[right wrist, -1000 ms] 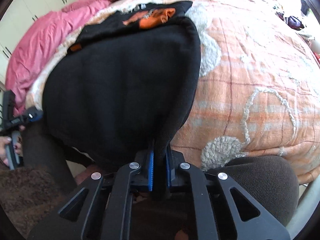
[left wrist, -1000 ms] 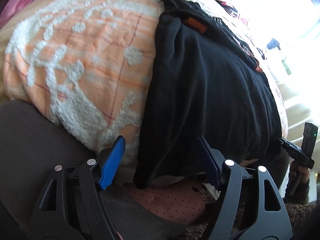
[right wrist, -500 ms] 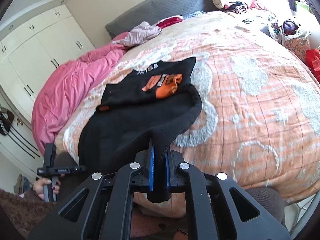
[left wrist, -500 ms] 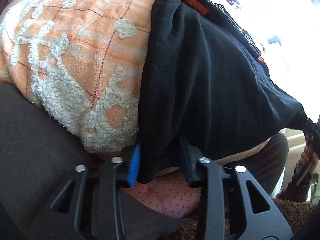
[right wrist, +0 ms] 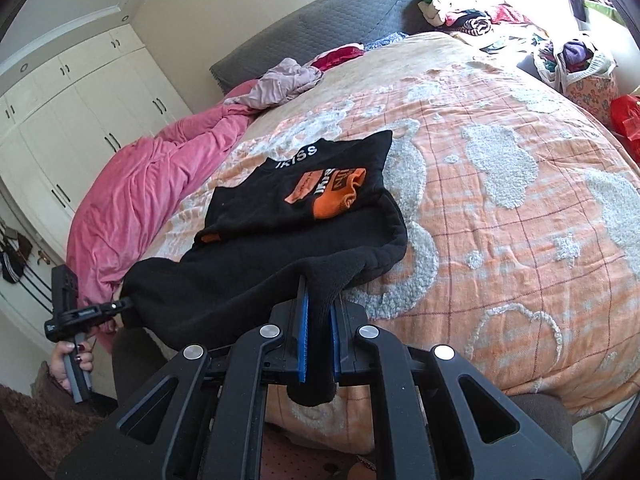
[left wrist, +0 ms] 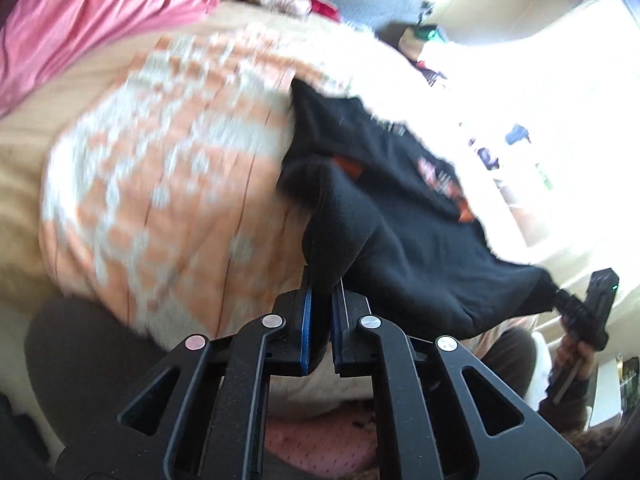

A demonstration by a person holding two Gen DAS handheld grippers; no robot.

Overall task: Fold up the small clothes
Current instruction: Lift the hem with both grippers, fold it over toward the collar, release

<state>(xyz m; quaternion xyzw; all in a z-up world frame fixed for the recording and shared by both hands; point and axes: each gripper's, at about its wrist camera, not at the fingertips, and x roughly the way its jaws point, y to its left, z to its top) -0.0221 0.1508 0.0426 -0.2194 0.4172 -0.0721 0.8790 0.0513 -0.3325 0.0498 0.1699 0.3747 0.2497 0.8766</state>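
A small black garment point(right wrist: 280, 240) with an orange print and white lettering lies on the orange and white bedspread point(right wrist: 500, 220); its near hem is lifted off the bed. My left gripper point(left wrist: 320, 292) is shut on the hem's left corner, black fabric pinched between the blue pads. My right gripper point(right wrist: 318, 300) is shut on the other corner, a fold of cloth hanging below its fingers. In the left wrist view the garment point(left wrist: 400, 220) stretches across to the right gripper point(left wrist: 560, 300). The right wrist view shows the left gripper point(right wrist: 124, 303) at the hem's far left end.
A pink duvet point(right wrist: 140, 192) is bunched along the bed's left side, with a pale crumpled cloth point(right wrist: 284, 80) near the grey headboard point(right wrist: 320, 28). Piles of clothes point(right wrist: 472, 12) and bags point(right wrist: 580, 68) crowd the far right. White wardrobes point(right wrist: 72, 112) stand at left.
My left gripper closed on the hem corner and rose with it. The right gripper, holding its corner throughout, lifted too, so the hem now hangs stretched above the bed edge.
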